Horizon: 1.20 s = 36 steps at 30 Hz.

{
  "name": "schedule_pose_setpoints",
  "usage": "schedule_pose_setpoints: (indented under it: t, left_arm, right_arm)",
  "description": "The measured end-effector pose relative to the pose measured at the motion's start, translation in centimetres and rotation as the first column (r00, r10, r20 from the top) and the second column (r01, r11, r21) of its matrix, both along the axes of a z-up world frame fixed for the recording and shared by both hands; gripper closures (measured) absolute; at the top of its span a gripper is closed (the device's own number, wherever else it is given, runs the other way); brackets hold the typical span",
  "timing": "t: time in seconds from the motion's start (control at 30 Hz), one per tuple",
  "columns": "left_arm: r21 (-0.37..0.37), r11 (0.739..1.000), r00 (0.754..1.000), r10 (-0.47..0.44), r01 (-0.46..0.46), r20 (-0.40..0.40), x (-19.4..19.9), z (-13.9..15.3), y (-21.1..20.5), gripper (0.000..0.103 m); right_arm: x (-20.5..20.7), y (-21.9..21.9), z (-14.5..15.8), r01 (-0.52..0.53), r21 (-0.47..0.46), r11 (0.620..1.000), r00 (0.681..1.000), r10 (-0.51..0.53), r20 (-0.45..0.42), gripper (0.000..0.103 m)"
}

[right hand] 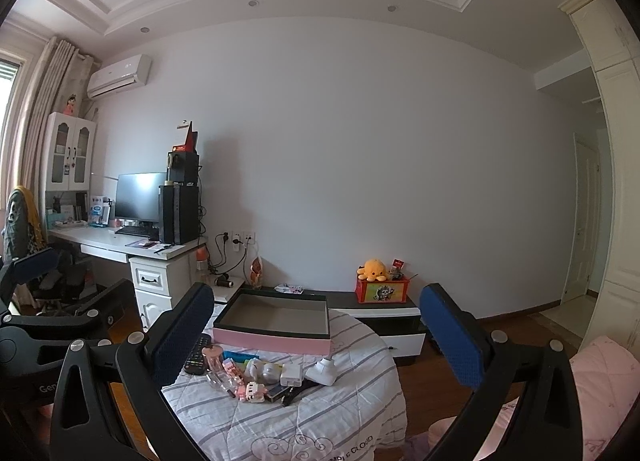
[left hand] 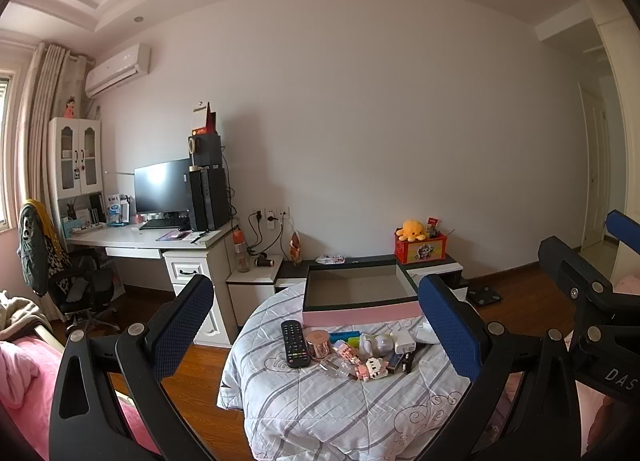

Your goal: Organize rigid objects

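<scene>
A round table under a striped quilt (left hand: 320, 401) (right hand: 320, 413) holds an open, empty pink box (left hand: 360, 311) (right hand: 276, 337) at its far side. In front of the box lies a cluster of small objects: a black remote (left hand: 295, 343) (right hand: 197, 359), a rose-gold tin (left hand: 319, 343), pink block figures (left hand: 370, 368) (right hand: 252, 389), white chargers (left hand: 404, 341) (right hand: 324, 371) and a small bottle. My left gripper (left hand: 316, 325) is open and empty, well short of the table. My right gripper (right hand: 316, 335) is open and empty too. The right gripper also shows in the left wrist view (left hand: 580, 281).
A white desk (left hand: 152, 239) with monitor and computer tower stands at the left with a chair (left hand: 76, 285). A low cabinet (right hand: 384, 317) behind the table carries a red box with a yellow plush (left hand: 420, 243). Pink bedding (left hand: 24, 377) lies at the left and right edges.
</scene>
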<state>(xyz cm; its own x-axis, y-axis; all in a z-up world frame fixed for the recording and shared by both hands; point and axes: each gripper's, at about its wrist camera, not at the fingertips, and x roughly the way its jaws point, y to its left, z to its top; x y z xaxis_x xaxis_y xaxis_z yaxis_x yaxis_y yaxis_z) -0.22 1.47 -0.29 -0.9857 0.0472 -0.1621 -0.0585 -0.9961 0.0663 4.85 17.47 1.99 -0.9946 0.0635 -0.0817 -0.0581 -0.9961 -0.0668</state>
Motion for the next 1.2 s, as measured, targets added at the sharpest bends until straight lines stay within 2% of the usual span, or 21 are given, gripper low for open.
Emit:
schedule_pose_setpoints:
  t: [0.87,1.2]
  left_arm:
    - [-0.01,1.0,1.0,0.019,-0.019,0.002,0.5,0.2,-0.5,0.0]
    - [-0.014,1.0,0.999,0.029,-0.028,0.035,-1.1,-1.5,-0.9,0.0]
  right_arm:
    - [-0.6,0.1,-1.1,0.005,0.0,1.0,1.0,-0.005,-0.001,0.0]
    - [-2.0,-0.2,-2.0,0.002,0.006,1.0,0.999,-0.003,0.035,0.0]
